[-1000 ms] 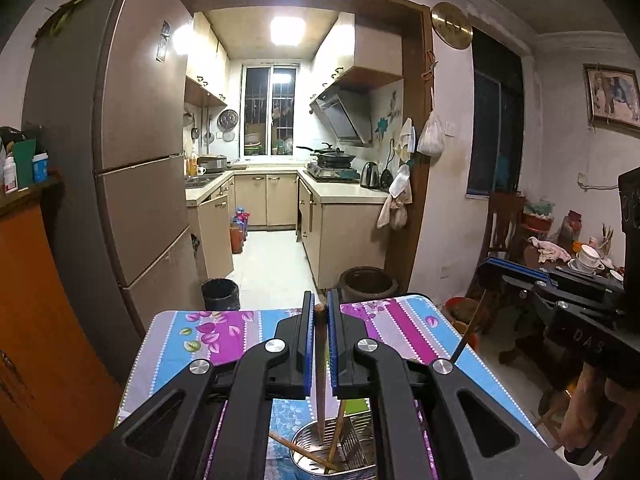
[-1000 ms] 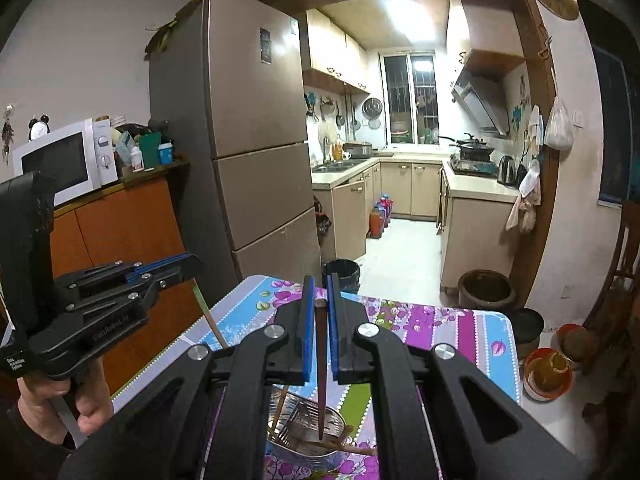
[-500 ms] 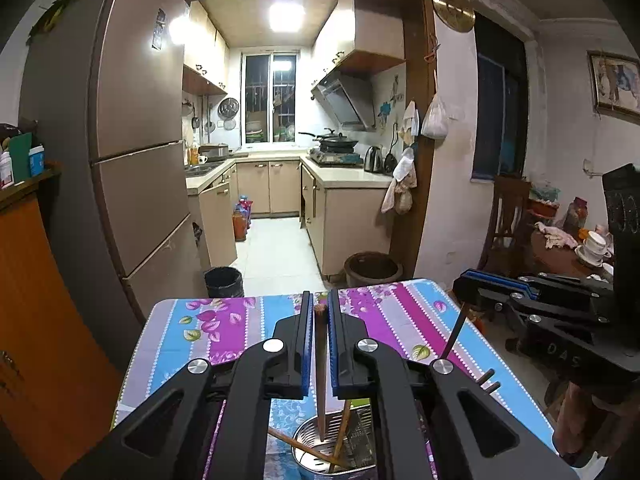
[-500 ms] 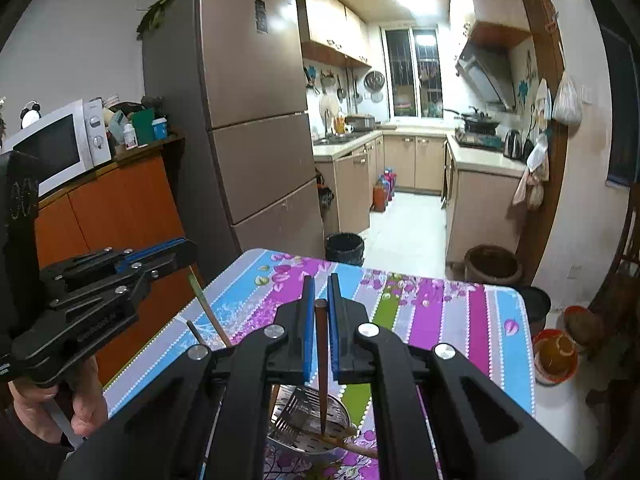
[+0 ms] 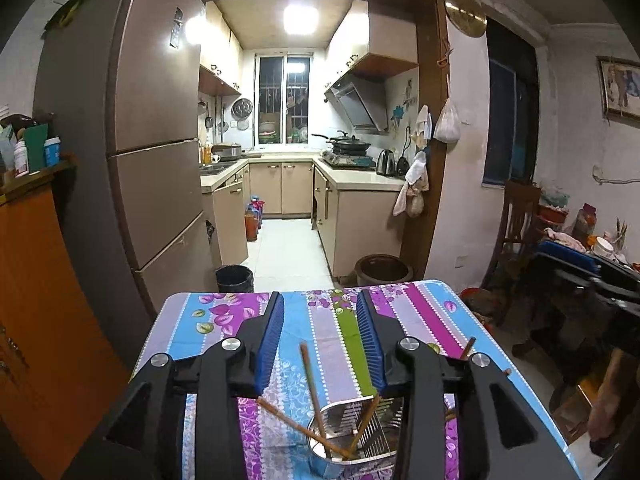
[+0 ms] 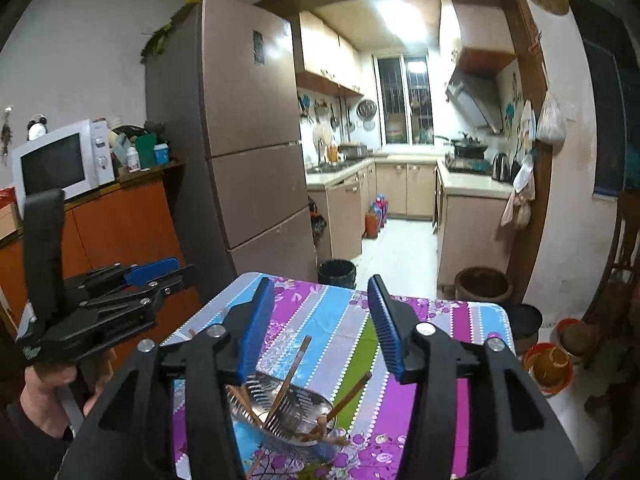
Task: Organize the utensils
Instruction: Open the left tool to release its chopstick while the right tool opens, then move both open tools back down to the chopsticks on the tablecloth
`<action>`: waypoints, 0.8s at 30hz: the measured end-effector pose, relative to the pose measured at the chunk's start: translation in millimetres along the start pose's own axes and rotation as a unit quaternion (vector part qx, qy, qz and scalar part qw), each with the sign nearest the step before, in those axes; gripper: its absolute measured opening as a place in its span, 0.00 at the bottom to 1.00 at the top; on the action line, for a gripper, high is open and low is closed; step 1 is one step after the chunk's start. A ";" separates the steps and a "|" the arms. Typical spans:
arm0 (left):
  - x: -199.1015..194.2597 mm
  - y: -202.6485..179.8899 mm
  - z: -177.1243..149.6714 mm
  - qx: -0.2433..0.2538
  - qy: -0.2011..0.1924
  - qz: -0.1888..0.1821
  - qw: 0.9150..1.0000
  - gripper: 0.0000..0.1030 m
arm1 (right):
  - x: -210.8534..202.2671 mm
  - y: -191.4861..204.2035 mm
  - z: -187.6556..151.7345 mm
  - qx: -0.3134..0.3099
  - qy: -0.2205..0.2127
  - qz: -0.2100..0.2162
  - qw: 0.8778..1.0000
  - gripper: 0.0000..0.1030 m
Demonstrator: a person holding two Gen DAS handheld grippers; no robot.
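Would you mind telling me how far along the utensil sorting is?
Done: several chopsticks stand in the metal holder on the table. In hand: nothing; both grippers' jaws have just opened, dropping theirs in. Left: one stick seems outside.

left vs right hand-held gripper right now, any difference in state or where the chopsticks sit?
1. The left hand-held gripper stands a little less wide open than the right hand-held gripper.
2. Below the left, one chopstick stands nearly upright in the holder; below the right, a chopstick leans right.

Shared: both jaws have just been opening, neither grips anything, and both hang above the holder.
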State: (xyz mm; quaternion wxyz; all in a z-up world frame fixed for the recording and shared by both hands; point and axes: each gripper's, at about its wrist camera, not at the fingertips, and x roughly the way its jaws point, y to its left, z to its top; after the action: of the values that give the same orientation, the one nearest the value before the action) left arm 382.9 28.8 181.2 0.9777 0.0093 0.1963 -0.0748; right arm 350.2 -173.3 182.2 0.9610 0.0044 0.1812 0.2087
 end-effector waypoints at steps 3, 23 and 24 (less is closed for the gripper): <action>-26.2 -4.3 -11.7 0.013 -0.016 -0.001 1.000 0.46 | -26.1 1.1 -10.0 -0.003 -0.017 -0.001 1.000 0.56; -153.7 -31.2 -219.3 0.053 0.010 -0.085 0.995 0.62 | -193.6 52.6 -205.7 -0.002 -0.063 -0.007 0.998 0.67; -151.9 -33.3 -231.9 0.056 0.020 -0.087 0.994 0.62 | -195.9 55.5 -218.8 -0.001 -0.059 -0.011 0.998 0.67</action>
State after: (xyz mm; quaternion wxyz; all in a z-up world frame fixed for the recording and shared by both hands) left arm 150.8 28.5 26.2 0.9611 0.0489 0.2116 -0.1705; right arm 85.4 -216.3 50.3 0.9723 0.0134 0.1235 0.1978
